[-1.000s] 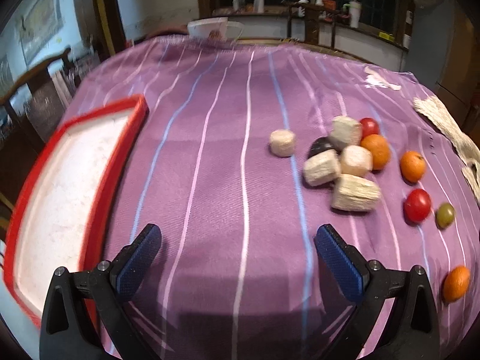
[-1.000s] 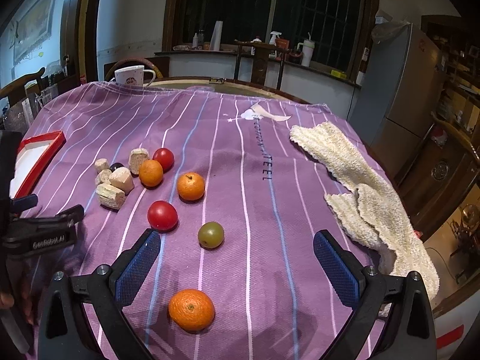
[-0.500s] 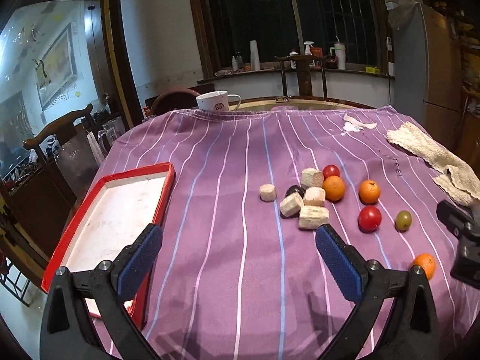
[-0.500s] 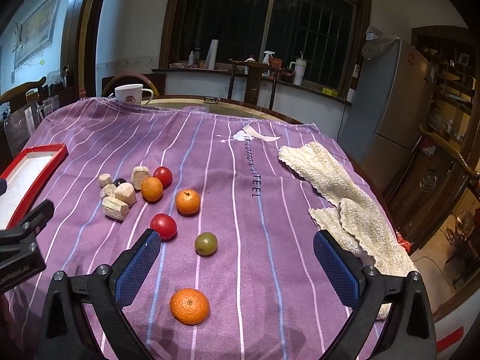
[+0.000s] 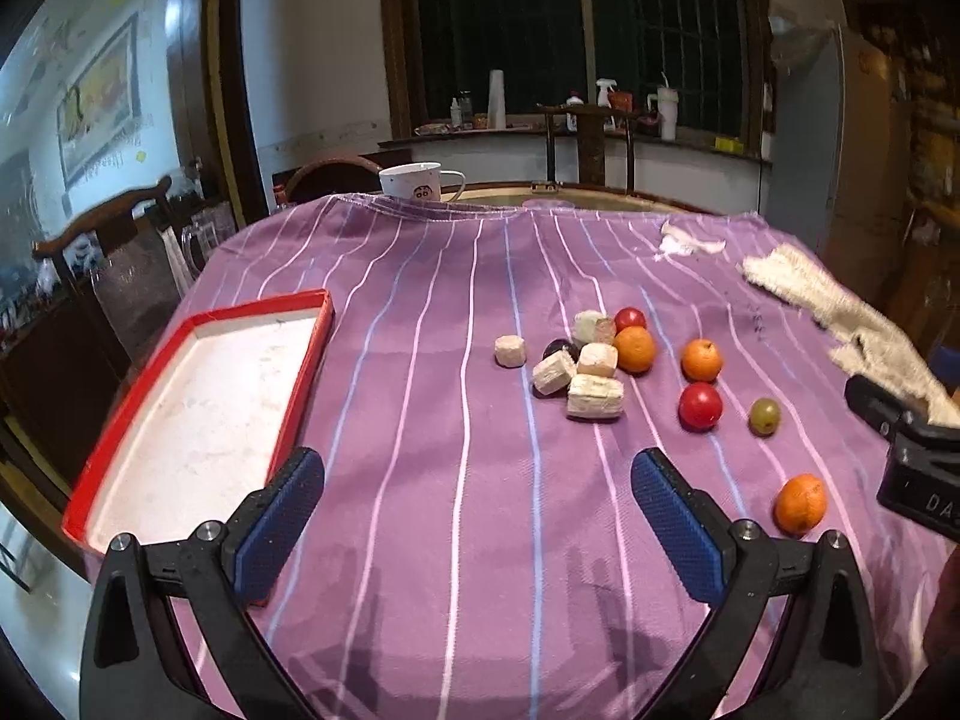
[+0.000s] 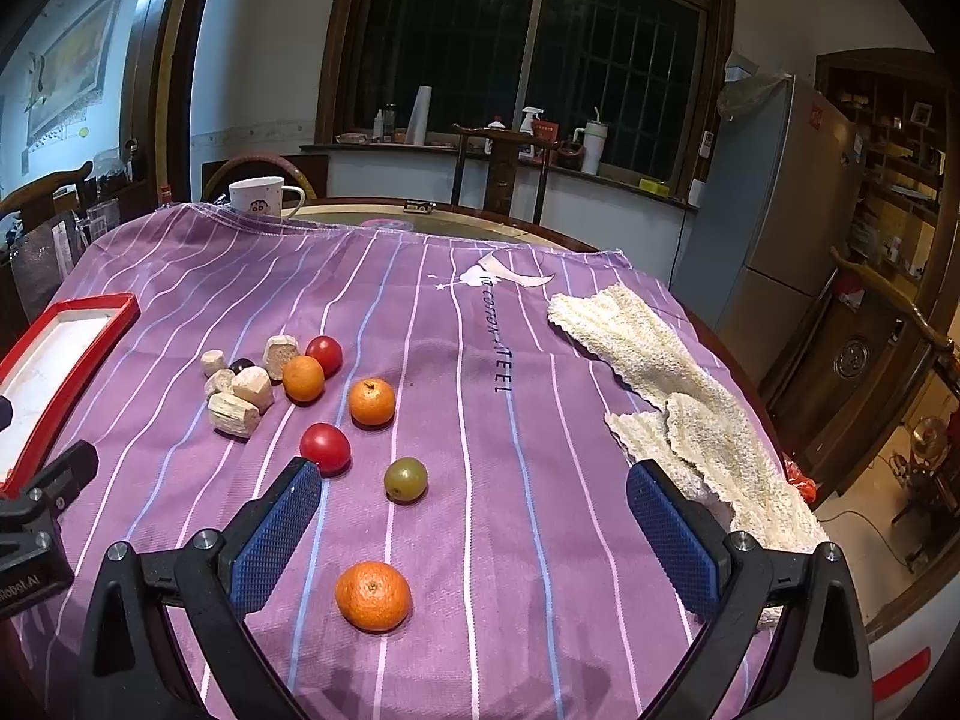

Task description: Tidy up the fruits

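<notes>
Purple striped cloth [image 5: 456, 396] was spread over the round table, with dark windows and a cluttered sill behind it. Over the last second the left gripper [image 5: 477, 516] had been lifted and drawn back from a low, close look at the cloth, so that the red-rimmed tray [image 5: 312, 354], empty, and the scattered fruit were both brought into its view. The right gripper [image 6: 474, 522] had been raised only slightly. Both pairs of blue-padded fingers were held wide apart, and nothing was gripped by either.

Nothing on the cloth had been shifted. The nearest orange [image 6: 373, 595] lay just ahead of the right gripper, with the green grape [image 6: 405, 479] and a red tomato [image 6: 324, 447] beyond it. Two more oranges and a second tomato sat by the pale cut chunks [image 6: 234, 414], near the tray but apart from it.

The sorting was judged not yet begun, and the pull-back was read as a survey before a first pick.
</notes>
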A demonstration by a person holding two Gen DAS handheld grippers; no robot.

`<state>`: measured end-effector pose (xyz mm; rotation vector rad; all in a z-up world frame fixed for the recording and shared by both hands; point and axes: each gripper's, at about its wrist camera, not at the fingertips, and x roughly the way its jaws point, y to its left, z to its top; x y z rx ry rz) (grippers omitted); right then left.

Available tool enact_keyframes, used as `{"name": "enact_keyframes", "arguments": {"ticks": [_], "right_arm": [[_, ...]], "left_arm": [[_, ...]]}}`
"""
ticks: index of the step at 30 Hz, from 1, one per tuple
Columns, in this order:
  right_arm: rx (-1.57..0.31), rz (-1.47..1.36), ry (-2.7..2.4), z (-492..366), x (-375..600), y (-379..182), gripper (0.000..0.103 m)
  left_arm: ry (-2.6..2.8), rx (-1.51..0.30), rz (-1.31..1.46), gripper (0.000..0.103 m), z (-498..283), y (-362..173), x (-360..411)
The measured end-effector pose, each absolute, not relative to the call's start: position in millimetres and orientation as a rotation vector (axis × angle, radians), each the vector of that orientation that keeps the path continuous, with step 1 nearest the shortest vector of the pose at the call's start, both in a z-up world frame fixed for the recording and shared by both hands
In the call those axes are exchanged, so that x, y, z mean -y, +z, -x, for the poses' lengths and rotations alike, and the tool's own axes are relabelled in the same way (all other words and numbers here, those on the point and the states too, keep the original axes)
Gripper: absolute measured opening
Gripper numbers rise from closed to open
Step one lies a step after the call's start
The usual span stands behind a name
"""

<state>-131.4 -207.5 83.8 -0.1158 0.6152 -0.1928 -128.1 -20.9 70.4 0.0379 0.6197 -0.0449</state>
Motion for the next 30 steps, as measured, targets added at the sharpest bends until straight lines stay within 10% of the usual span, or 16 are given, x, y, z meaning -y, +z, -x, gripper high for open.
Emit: {"name": "enact_keyframes", "arguments": {"ticks": [30], "right_arm": [[-0.655, 0.121, -0.191, 128, 209, 74, 0.103]], "left_arm": [[-0.050, -0.670, -0.003, 0.102, 121, 61, 12]]}}
